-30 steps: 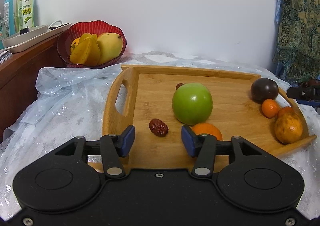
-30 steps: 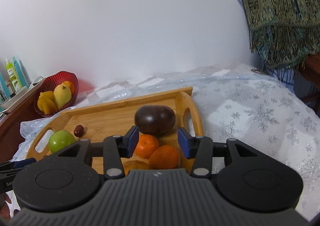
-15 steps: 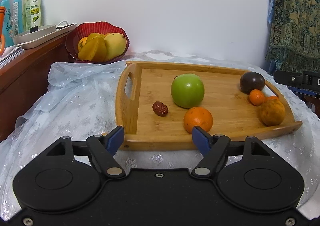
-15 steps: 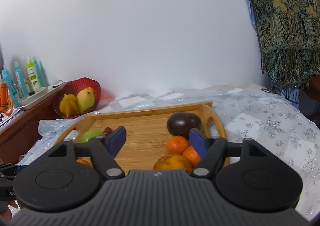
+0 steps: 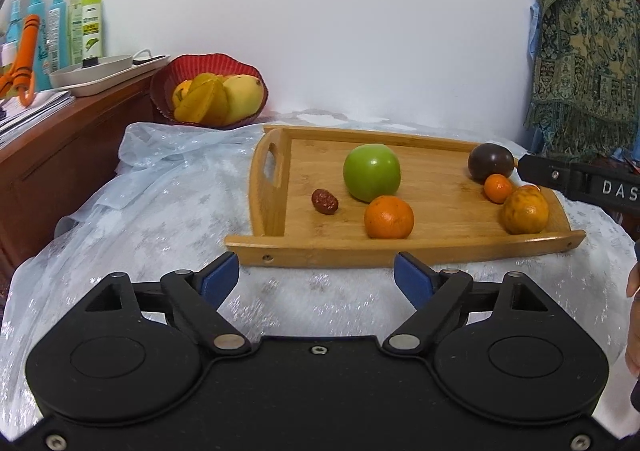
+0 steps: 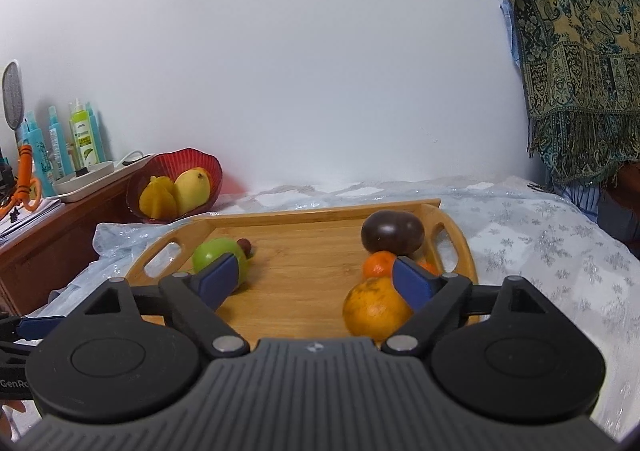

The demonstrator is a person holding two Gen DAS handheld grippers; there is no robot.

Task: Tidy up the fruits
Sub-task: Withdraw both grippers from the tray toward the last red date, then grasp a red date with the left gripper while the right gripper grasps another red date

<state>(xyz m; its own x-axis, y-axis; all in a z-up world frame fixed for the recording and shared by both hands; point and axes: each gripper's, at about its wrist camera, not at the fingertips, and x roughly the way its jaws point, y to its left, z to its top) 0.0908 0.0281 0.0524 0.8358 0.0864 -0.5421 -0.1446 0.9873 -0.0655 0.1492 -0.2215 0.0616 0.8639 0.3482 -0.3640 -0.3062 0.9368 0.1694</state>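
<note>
Both grippers with jaws just opened wide, nothing between them: left gripper (image 5: 316,279) short of the near edge of the rectangular bamboo tray with cut-out handles (image 5: 400,251), right gripper (image 6: 314,277) low over its near right corner. Round green apple (image 5: 372,172), orange (image 5: 389,217) and wrinkled red date (image 5: 325,201) toward tray's left end, straight ahead of left; dark purple passion fruit (image 6: 393,232), small tangerine (image 6: 378,264) and mottled yellow-orange citrus (image 6: 376,309) clustered at right end, nearest right. Tray's long axis crosswise on silvery snowflake cloth (image 5: 168,211); red ribbed bowl with mango and starfruit (image 5: 208,91) beyond tray's far left corner, by wooden side cabinet (image 5: 60,155), white wall behind.
</note>
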